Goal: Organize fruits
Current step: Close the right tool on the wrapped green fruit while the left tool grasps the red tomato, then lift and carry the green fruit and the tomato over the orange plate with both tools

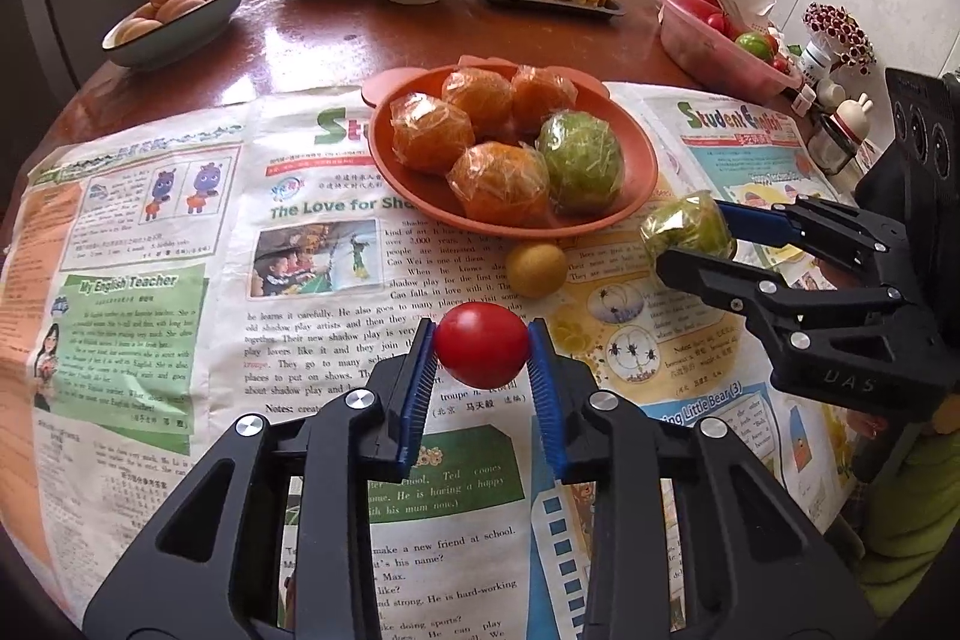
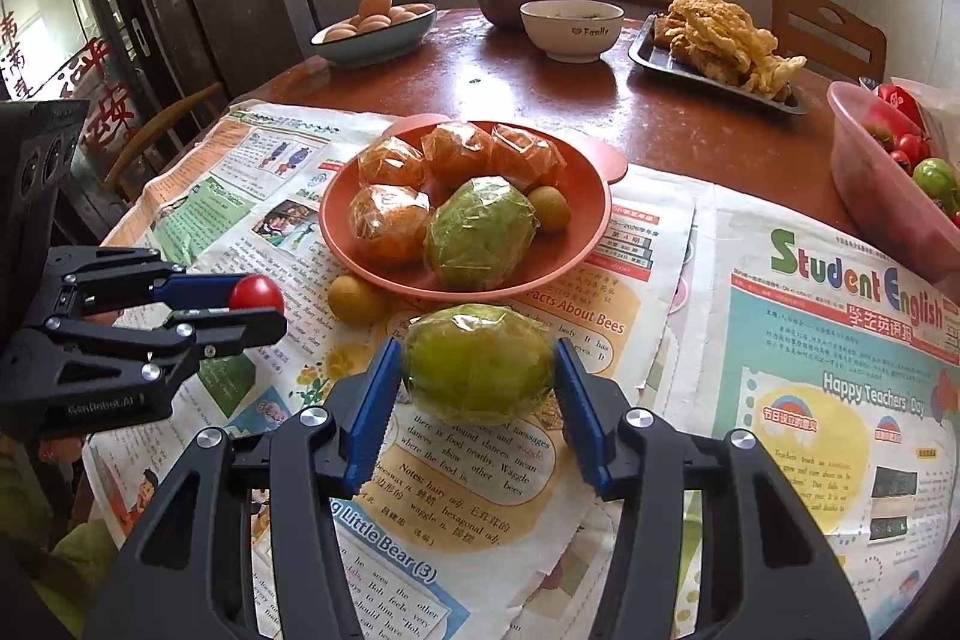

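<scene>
left gripper (image 1: pixel 481 353) clamped on red tomato (image 1: pixel 481 345), just in front of orange plate (image 1: pixel 636 148). right gripper (image 2: pixel 478 367) clamped on wrapped green fruit (image 2: pixel 478 364), also near plate's front edge.

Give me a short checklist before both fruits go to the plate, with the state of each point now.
1. Left gripper shut on the tomato: ok.
2. Right gripper shut on the green fruit: ok.
3. Free room on the plate for both: not ok; wrapped fruits fill most of it.
4. Small yellow fruit lies before the plate, in the path: not ok.
5. Grippers apart from each other: ok.
6. Green fruit's wrap holds firm in the jaws: cannot tell.
</scene>
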A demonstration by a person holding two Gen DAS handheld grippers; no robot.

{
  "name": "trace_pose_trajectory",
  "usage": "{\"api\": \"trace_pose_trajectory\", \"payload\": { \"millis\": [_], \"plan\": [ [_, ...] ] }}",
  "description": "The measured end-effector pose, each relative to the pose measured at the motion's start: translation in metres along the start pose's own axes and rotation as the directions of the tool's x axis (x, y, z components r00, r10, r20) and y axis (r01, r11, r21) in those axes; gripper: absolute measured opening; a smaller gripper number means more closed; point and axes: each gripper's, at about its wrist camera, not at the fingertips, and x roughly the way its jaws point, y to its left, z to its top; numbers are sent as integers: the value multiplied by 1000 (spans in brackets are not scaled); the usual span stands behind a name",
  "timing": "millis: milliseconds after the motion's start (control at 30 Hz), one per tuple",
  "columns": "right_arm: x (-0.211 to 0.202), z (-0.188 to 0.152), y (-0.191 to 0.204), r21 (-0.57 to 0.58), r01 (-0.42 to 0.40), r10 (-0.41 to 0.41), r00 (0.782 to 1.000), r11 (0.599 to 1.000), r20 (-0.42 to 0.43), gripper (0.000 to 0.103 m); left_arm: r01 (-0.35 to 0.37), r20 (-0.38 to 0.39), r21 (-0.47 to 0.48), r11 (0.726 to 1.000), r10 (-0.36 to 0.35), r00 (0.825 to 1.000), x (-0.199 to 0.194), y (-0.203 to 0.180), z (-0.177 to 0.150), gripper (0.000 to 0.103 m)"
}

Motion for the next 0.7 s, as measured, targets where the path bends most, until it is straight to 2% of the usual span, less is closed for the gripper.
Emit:
{"api": "trace_pose_trajectory", "payload": {
  "millis": [333, 700],
  "plan": [
    [-18, 13, -1, -7, 5, -5, 999, 1000, 45, 50, -15, 50, 22, 1000, 14, 999, -22, -4, 23, 23],
    [-29, 43, -11, -6, 17, -16, 997, 1000, 80, 50, -26, 79, 39, 999, 23, 997, -29, -4, 58, 23]
  ]
}}
